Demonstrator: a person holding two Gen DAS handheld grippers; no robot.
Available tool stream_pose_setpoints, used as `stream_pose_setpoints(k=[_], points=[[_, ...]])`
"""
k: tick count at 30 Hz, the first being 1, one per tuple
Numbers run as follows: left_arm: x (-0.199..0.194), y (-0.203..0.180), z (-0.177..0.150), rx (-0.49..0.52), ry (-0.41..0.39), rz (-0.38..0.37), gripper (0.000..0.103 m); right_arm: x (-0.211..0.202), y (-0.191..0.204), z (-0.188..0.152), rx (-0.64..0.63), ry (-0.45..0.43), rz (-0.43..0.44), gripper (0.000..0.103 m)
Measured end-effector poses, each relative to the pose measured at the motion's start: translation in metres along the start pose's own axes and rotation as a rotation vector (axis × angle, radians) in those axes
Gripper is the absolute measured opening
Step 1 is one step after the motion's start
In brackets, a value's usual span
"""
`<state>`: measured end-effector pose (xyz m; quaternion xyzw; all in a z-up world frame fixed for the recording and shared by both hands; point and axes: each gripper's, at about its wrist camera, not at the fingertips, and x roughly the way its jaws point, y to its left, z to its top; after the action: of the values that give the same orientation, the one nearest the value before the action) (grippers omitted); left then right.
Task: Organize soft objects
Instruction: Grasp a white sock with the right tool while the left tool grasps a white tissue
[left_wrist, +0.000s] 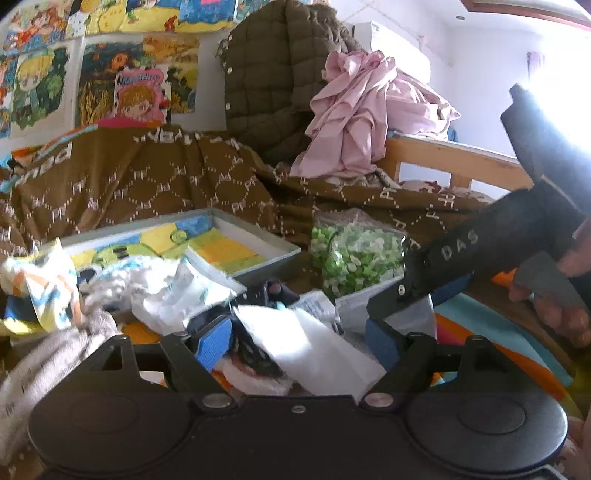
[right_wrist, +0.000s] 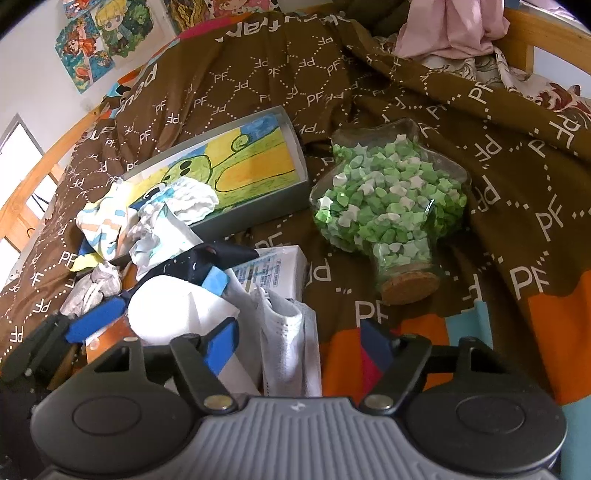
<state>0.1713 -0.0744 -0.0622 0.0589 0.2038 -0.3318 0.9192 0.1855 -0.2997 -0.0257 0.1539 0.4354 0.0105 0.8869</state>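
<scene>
A heap of soft things lies on the brown quilt (right_wrist: 369, 85): white tissue packs (right_wrist: 162, 229), a patterned cloth (right_wrist: 99, 225), a grey rag (right_wrist: 92, 288), a white mask (right_wrist: 288, 332) and a white roll-like pack (right_wrist: 173, 314). My left gripper (left_wrist: 299, 339) is open, its blue pads either side of a white sheet (left_wrist: 314, 350). My right gripper (right_wrist: 299, 343) is open just over the white mask; it shows in the left wrist view (left_wrist: 399, 314) too. The left gripper's fingers (right_wrist: 96, 321) reach under the white pack.
A grey box (right_wrist: 255, 214) with a cartoon picture inside lies behind the heap. A star-shaped glass jar (right_wrist: 391, 192) of green paper stars with a cork lies to the right. A small white carton (right_wrist: 273, 273) sits by the mask. A pink cloth (left_wrist: 354, 118) and olive jacket (left_wrist: 273, 74) hang on the wooden bed rail.
</scene>
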Motion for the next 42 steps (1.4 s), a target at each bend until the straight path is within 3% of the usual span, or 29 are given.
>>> stream_pose_setpoints(k=[5,12,15,17,21,27,37,42], points=[[0.003,0.000,0.004,0.031,-0.009,-0.009,0.082,0.001,0.000,0.000,0.000,0.000,-0.002,0.068],[0.010,0.009,0.007,0.007,0.016,-0.025,0.092,0.003,-0.001,0.001,0.013,0.003,0.006,0.054],[0.010,0.010,0.012,0.024,-0.006,-0.040,0.096,0.004,-0.001,0.000,0.013,0.000,0.001,0.044],[0.010,0.010,0.015,0.048,-0.013,-0.054,0.097,0.005,-0.002,0.000,0.020,-0.004,-0.002,0.033],[0.016,0.013,0.019,0.060,0.026,-0.096,0.097,0.005,-0.006,0.001,0.037,-0.013,-0.005,0.017],[0.024,0.013,0.014,0.024,0.121,-0.143,0.088,0.007,-0.007,0.001,0.030,-0.010,-0.002,0.009],[0.025,-0.001,0.010,0.050,0.139,-0.155,0.077,0.007,-0.009,0.002,0.050,-0.009,-0.002,0.008],[0.033,0.004,0.006,-0.005,0.159,-0.131,0.056,0.009,-0.011,0.002,0.064,-0.003,-0.001,0.008]])
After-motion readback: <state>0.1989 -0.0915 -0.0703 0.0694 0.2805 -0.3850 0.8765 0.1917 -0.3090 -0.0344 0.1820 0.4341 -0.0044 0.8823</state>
